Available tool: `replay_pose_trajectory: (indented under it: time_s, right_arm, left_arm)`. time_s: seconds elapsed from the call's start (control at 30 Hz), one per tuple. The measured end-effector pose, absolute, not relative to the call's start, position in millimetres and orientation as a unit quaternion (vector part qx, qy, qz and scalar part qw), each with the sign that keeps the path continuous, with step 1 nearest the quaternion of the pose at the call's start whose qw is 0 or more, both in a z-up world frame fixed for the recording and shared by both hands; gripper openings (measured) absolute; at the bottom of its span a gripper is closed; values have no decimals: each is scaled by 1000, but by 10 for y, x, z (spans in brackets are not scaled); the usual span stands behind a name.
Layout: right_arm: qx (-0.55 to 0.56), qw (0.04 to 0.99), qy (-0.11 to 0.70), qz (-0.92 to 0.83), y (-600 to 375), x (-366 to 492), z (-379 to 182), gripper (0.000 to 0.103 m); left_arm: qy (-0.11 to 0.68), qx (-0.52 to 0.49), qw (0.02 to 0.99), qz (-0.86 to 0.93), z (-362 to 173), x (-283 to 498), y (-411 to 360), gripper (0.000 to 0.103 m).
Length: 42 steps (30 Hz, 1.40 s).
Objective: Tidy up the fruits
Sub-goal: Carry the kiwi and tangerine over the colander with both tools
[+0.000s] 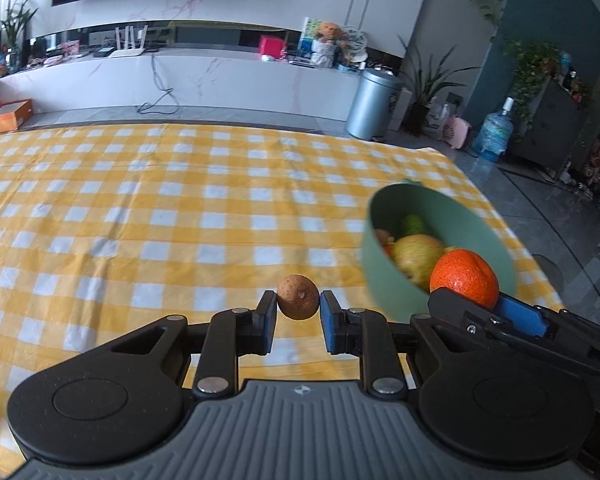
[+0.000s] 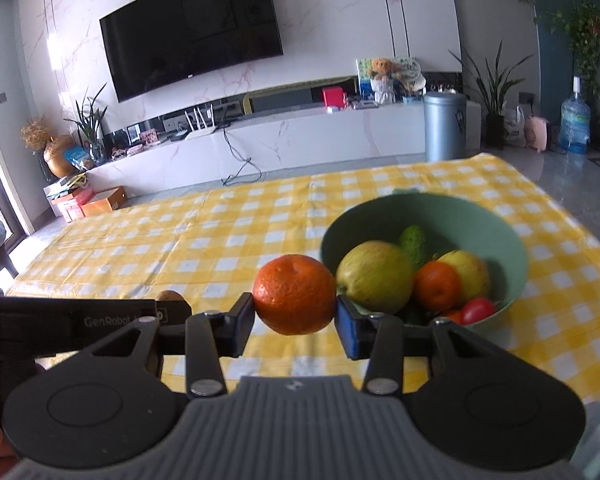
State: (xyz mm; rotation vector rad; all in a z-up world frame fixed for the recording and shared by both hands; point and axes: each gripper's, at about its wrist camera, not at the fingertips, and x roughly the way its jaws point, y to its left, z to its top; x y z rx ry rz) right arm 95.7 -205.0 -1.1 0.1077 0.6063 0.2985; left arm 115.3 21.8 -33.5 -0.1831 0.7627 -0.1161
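My left gripper [image 1: 298,309] is shut on a small round brown fruit [image 1: 298,297], held above the yellow checked tablecloth [image 1: 140,216]. My right gripper [image 2: 295,316] is shut on an orange [image 2: 295,294], held just left of the green bowl [image 2: 508,232]. The orange [image 1: 465,277] and the right gripper [image 1: 500,312] also show in the left wrist view, in front of the bowl [image 1: 384,280]. The bowl holds two yellow-green apples [image 2: 374,276], a small orange [image 2: 438,285], a cucumber [image 2: 413,242] and a red tomato [image 2: 477,310]. The brown fruit [image 2: 170,295] peeks over the left gripper in the right wrist view.
The table's right edge [image 1: 500,216] runs close behind the bowl. Beyond the table's far edge stand a white TV bench [image 2: 300,136], a metal bin [image 2: 445,126], a water bottle [image 2: 575,120] and plants.
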Motion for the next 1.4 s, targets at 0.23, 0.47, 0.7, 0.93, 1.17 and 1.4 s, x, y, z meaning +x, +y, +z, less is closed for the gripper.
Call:
replay_pose_trajectory:
  time_s: [0.23,0.47,0.7,0.93,1.17,1.4]
  right_arm:
    - [57,947,290,124,-2580,985,134,41]
    - [53,950,292,99,-2979,1147,141,41]
    - [51,950,298,84,-3111,1465,72,41]
    - [66,942,322,69,-3123,1814,-114,41]
    - [71,932,346,77,-3054,1994,-292,41]
    - [74,925,365,81,-3018,2077,-398,41]
  left_arm:
    - [365,-70,923,-96,-174,1277,-217,25]
    - [366,-52,920,-129,-94,1573,-640,25]
    - [376,-39,916,-135,-132,1926,-885,25]
    - [398,-29,908,-131,-294,2201,-940,25]
    - [431,-21,894,-120,-478,2404,-910,25]
    - [445,-21,887,-120,-585,2484,-924,26]
